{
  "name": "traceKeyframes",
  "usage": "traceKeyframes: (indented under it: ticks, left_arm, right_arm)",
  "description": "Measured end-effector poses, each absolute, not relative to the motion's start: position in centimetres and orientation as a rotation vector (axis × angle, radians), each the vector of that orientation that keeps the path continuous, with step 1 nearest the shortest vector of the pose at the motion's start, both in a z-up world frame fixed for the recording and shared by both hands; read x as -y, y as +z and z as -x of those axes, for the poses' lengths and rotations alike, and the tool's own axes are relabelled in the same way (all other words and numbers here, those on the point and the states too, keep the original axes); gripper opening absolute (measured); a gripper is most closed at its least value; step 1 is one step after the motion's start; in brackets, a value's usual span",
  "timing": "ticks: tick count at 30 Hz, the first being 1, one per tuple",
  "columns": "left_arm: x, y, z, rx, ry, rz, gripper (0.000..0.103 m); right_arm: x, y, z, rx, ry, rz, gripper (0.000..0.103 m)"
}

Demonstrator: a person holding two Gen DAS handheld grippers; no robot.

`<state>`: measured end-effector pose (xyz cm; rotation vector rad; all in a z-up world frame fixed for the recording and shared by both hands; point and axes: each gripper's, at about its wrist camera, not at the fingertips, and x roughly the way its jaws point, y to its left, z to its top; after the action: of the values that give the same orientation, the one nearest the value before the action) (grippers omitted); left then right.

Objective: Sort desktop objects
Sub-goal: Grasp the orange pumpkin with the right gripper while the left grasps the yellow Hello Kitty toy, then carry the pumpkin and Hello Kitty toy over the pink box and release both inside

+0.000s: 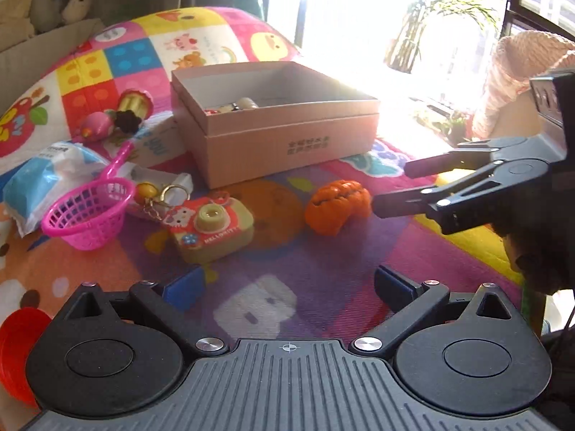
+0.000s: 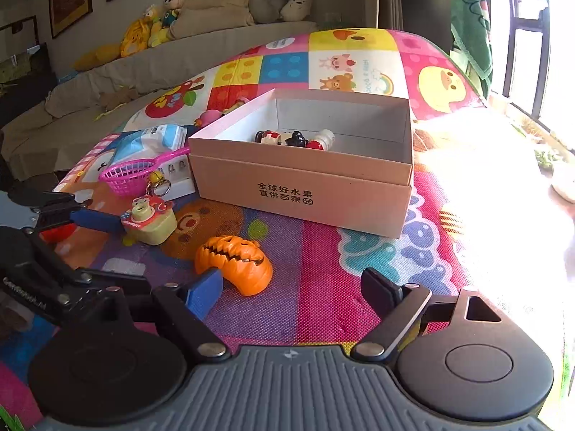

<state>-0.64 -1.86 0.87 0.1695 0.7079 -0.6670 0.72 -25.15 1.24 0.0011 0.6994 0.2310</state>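
Note:
An open cardboard box (image 1: 287,143) (image 2: 305,194) stands on the colourful play mat and holds a few small figures (image 2: 294,138). An orange pumpkin toy (image 1: 337,206) (image 2: 235,264) lies in front of it. A Hello Kitty toy camera (image 1: 212,228) (image 2: 149,221) lies to its left. My left gripper (image 1: 287,283) is open and empty, low over the mat short of the camera. My right gripper (image 2: 293,294) is open and empty, with the pumpkin beside its left finger; it also shows in the left wrist view (image 1: 391,186), right of the pumpkin.
A pink plastic basket scoop (image 1: 90,212) (image 2: 133,174), a keychain (image 1: 158,195), a blue-white wipes pack (image 1: 46,176) (image 2: 151,140) and pink toys (image 1: 115,116) lie left of the box. A red cup (image 1: 18,352) sits at the near left. A sofa with plush toys (image 2: 161,25) stands behind.

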Motion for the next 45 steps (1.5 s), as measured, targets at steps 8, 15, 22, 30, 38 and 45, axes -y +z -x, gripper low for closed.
traceKeyframes:
  ticks: [8, 15, 22, 30, 38, 45]
  left_arm:
    - [2.9, 1.2, -2.8, -0.714, -0.331, -0.083, 0.101]
    - [3.6, 0.9, -3.7, -0.702, -0.229, -0.102, 0.062]
    - [1.4, 3.5, 1.6, -0.622, -0.225, -0.148, 0.062]
    - [-1.9, 8.6, 4.8, -0.534, -0.186, -0.123, 0.061]
    - [-1.8, 15.0, 3.2, -0.345, -0.215, -0.075, 0.061]
    - [-1.0, 15.4, 3.3, -0.329, -0.237, -0.077, 0.061]
  right_arm:
    - [25.1, 1.2, -1.0, -0.694, 0.225, -0.037, 0.085]
    - [24.1, 2.0, -0.3, -0.682, 0.272, 0.013, 0.085]
    - [20.9, 1.4, -1.6, -0.714, 0.344, 0.065, 0.085]
    - [19.2, 2.4, -1.6, -0.766, 0.392, 0.122, 0.029]
    - [19.8, 9.5, 0.3, -0.524, 0.384, 0.148, 0.022]
    - [21.6, 7.9, -0.8, -0.597, 0.390, 0.103, 0.058]
